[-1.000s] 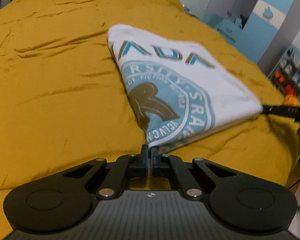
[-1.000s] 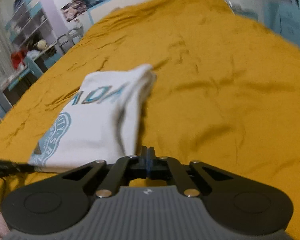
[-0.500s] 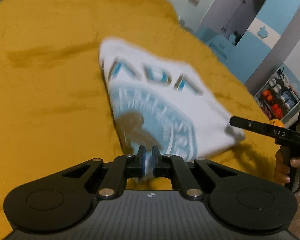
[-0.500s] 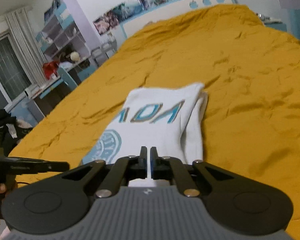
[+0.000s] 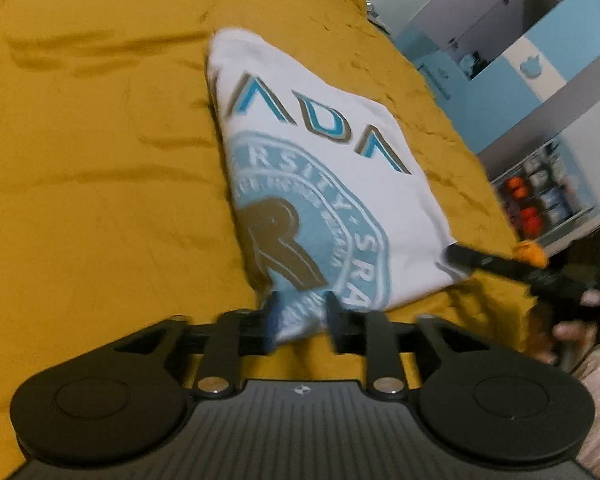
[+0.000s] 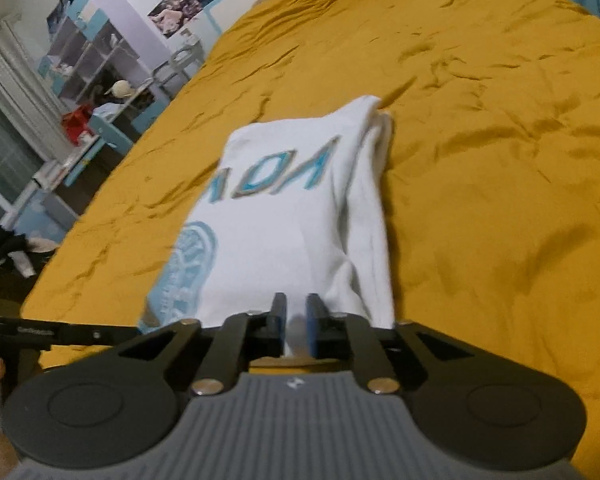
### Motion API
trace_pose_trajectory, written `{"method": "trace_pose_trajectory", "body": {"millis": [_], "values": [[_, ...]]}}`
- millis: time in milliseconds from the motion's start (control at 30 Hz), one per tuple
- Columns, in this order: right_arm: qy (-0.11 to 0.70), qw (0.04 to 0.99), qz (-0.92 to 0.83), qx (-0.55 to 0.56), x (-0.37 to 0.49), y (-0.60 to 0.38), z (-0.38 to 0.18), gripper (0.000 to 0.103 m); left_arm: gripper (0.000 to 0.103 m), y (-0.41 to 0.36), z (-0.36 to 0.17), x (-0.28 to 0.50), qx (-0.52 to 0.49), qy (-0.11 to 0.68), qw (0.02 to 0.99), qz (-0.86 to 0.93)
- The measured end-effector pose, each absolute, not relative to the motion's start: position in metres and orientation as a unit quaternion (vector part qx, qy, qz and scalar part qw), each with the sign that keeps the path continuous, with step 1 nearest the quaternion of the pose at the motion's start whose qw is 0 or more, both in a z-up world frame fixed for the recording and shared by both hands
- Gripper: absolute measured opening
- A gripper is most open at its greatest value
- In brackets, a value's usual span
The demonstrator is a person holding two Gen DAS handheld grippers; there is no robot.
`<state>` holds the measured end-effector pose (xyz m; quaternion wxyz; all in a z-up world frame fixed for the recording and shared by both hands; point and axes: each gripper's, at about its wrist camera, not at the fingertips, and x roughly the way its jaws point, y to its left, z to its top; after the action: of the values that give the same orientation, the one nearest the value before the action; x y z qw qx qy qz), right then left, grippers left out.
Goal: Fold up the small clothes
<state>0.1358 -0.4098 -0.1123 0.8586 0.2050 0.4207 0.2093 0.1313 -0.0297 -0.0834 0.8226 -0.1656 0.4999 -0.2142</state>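
- At the near edge of the mustard bedspread, the left gripper is opening: a second ago its jaws were pinched shut on the near corner of the folded white T-shirt; now they stand apart, the corner still lying between them.
- Beside it, the right gripper is also opening (to a narrower gap), after being clamped shut earlier; the shirt's near hem sits between its blue pads, and whether they still touch it I cannot tell.
- Farther out, the T-shirt lies folded on the bedspread, no longer lifted taut.
- Its print reads, upside down, "ADA"-like letters; the round blue seal shows "RSITY" and "SRA".
- The left gripper's finger carries small, unreadable white lettering.
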Motion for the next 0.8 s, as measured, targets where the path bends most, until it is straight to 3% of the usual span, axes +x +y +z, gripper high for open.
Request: {"method": "trace_pose_trajectory", "body": {"millis": [33, 133, 233, 300, 433, 500, 700, 800], "values": [[0.413, 0.862, 0.210, 0.206, 0.138, -0.412, -0.106, 0.027, 0.069, -0.030, -0.078, 0.132, -0.145, 0.497, 0.831, -0.201], [0.389, 0.876, 0.196, 0.206, 0.147, -0.420, -0.088, 0.041, 0.070, -0.031, -0.069, 0.132, -0.105, 0.485, 0.848, -0.185], [0.381, 0.877, 0.182, 0.230, 0.164, -0.429, -0.082, 0.045, 0.070, -0.028, -0.073, 0.136, -0.119, 0.493, 0.842, -0.184], [0.378, 0.873, 0.178, 0.252, 0.176, -0.435, -0.082, 0.052, 0.070, -0.028, -0.077, 0.139, -0.124, 0.498, 0.838, -0.188], [0.363, 0.869, 0.166, 0.292, 0.196, -0.450, -0.091, 0.055, 0.070, -0.025, -0.087, 0.144, -0.141, 0.508, 0.828, -0.189], [0.363, 0.864, 0.169, 0.306, 0.208, -0.455, -0.098, 0.063, 0.070, -0.023, -0.090, 0.144, -0.160, 0.508, 0.824, -0.192], [0.414, 0.834, 0.164, 0.326, 0.238, -0.461, -0.129, 0.065, 0.070, -0.008, -0.124, 0.152, -0.294, 0.534, 0.760, -0.225], [0.421, 0.827, 0.162, 0.337, 0.246, -0.466, -0.141, 0.066, 0.070, -0.006, -0.136, 0.153, -0.309, 0.539, 0.751, -0.224]]}}
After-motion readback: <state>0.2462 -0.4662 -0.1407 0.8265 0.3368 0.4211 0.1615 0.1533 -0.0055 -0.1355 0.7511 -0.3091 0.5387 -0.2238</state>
